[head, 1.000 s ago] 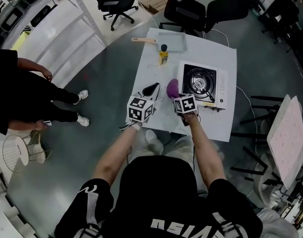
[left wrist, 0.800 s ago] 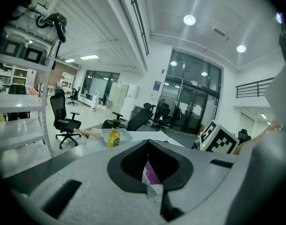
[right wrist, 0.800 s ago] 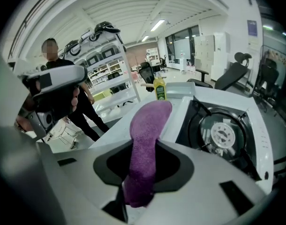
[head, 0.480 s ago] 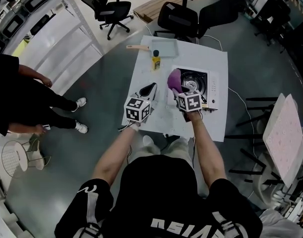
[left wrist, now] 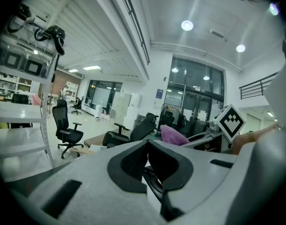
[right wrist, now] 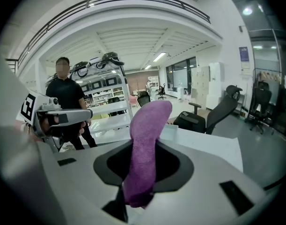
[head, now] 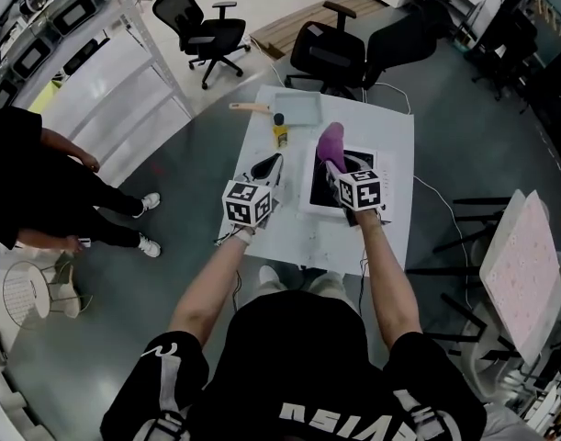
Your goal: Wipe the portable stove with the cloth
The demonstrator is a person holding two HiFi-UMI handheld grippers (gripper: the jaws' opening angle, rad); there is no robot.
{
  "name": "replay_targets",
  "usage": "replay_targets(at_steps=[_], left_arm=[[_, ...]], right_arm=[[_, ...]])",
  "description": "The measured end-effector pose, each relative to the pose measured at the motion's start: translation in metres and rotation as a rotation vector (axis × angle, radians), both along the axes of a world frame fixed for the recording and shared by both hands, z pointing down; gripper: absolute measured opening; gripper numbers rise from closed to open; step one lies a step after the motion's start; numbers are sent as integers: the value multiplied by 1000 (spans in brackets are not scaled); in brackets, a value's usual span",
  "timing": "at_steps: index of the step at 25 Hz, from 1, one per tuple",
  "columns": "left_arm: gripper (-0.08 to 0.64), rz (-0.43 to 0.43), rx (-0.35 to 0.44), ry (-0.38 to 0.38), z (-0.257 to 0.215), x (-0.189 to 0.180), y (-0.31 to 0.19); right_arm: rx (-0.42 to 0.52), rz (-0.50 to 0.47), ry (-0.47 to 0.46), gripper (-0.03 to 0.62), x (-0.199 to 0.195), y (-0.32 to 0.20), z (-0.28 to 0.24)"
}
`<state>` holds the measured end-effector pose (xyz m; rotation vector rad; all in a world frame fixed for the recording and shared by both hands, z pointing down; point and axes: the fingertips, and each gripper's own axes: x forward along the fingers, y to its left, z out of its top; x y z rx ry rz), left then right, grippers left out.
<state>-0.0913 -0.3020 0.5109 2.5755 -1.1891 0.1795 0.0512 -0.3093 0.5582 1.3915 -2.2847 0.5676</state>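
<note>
The portable stove lies on the white table, largely hidden under my right gripper. My right gripper is shut on the purple cloth and holds it in the air above the stove. In the right gripper view the cloth stands up out of the jaws of that gripper. My left gripper hovers over the table's left part, beside the stove, its jaws together on nothing. From the left gripper view, past its own jaws, the cloth shows to the right.
A yellow bottle and a shallow tray with a wooden handle stand at the table's far end. Office chairs are behind the table. A person in black stands at the left by a shelf rack.
Both grippers have risen. The right one carried the cloth up and away from me, from beside the stove to above it. The left one rose less.
</note>
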Motion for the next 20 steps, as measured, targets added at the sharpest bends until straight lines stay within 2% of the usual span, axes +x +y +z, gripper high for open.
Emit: replay_targets(at_steps=[11,20], left_arm=[[9,-68,-34,-14,14,18,-34],[9,-88,-98,-39,48,40,-77]], right_arm=[[-65,-63,-3,109,34,-62,28],[-145,-217,28,109,24,-126,81]])
